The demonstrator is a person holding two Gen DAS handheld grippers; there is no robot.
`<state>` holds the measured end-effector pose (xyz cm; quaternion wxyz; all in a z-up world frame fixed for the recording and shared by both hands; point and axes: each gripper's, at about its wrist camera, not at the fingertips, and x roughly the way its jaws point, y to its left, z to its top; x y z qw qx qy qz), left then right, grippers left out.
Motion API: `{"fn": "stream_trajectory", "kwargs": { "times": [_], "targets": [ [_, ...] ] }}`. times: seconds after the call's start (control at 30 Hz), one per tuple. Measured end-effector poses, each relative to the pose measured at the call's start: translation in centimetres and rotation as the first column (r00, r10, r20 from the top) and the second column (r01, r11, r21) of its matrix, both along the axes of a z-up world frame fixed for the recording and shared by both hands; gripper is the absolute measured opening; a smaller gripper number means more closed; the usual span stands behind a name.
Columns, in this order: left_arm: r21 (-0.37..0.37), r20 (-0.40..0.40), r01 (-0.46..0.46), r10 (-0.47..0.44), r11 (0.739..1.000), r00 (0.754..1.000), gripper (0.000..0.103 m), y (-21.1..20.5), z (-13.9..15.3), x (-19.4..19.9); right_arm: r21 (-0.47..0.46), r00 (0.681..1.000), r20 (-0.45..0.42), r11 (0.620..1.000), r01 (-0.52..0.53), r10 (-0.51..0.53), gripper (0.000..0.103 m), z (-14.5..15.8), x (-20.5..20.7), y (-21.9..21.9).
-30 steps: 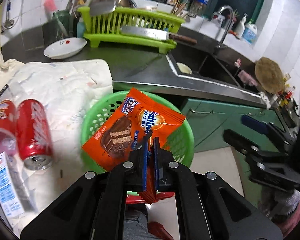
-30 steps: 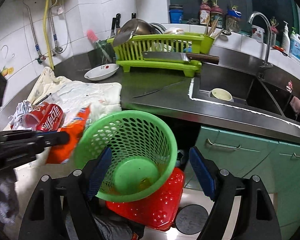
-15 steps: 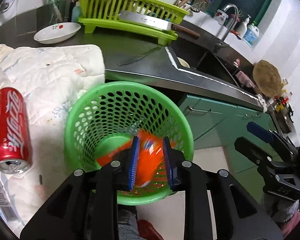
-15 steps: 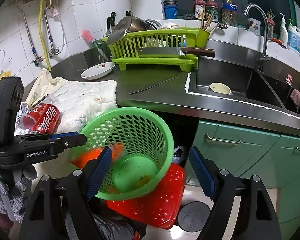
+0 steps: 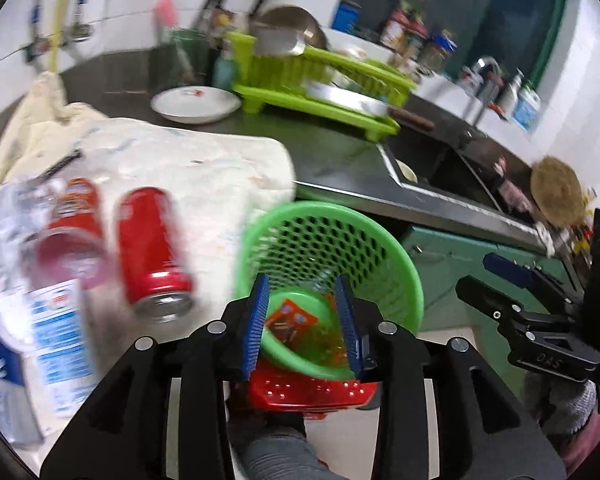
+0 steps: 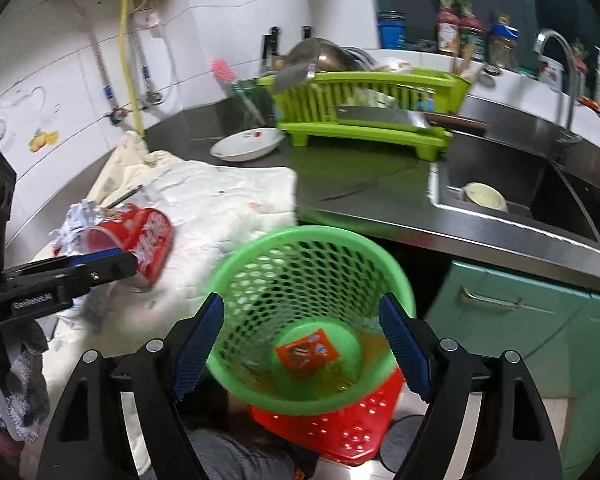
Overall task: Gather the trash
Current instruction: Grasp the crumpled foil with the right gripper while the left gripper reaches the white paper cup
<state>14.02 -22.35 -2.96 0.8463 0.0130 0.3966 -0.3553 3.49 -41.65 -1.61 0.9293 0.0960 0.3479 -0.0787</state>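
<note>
An orange snack wrapper point(image 5: 291, 321) point(image 6: 306, 352) lies flat on the bottom of the green mesh basket point(image 5: 384, 240) point(image 6: 308, 236). My left gripper point(image 5: 303, 320) hovers above the basket's near rim. Its jaws are opening, with nothing between the blue pads point(image 5: 259, 322). From the right wrist view the left gripper point(image 6: 124, 264) reaches in at the left, near a red can point(image 6: 152, 236). My right gripper point(image 6: 300, 348) is open over the basket without touching it, and the right gripper point(image 5: 476, 270) stands clear of the basket's right side. Two red cans point(image 5: 152, 248) and a white-blue packet point(image 5: 56, 340) lie on the cloth.
The basket rests on a red stool point(image 6: 340, 428) in front of a steel counter. A white cloth point(image 6: 228, 196), crumpled foil point(image 6: 80, 216), a plate point(image 6: 246, 146), a green dish rack point(image 6: 364, 96) with a cleaver, and a sink point(image 6: 512, 184) holding a bowl are on the counter. Green cabinets point(image 6: 540, 320) stand at right.
The left gripper held the wrapper over the basket, then its jaws parted and the wrapper dropped to the basket's bottom. The left gripper has drawn back and swung left toward the cans.
</note>
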Motion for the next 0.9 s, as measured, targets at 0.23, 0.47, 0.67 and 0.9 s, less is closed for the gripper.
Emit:
{"fn": "stream_trajectory", "kwargs": {
  "times": [0.23, 0.47, 0.67, 0.9],
  "targets": [
    [0.006, 0.056, -0.161, 0.160, 0.987, 0.985, 0.035, 7.6, 1.8, 0.2, 0.001, 0.990, 0.008, 0.990, -0.143, 0.143, 0.077, 1.1, 3.8, 5.4],
    [0.000, 0.048, -0.313, 0.312, 0.950, 0.949, 0.035, 15.0, 2.0, 0.4, 0.014, 0.956, 0.016, 0.956, -0.294, 0.294, 0.077, 1.9, 8.2, 11.6],
    [-0.009, 0.030, -0.418, 0.418, 0.908, 0.908, 0.035, 20.0, 1.6, 0.4, 0.050, 0.912, 0.016, 0.910, -0.411, 0.411, 0.077, 2.5, 13.0, 16.3],
    [-0.016, 0.007, -0.478, 0.478, 0.878, 0.879, 0.035, 23.7, 0.6, 0.7, 0.055, 0.870, 0.000, 0.868, -0.493, 0.494, 0.077, 2.9, 18.9, 20.9]
  ]
}}
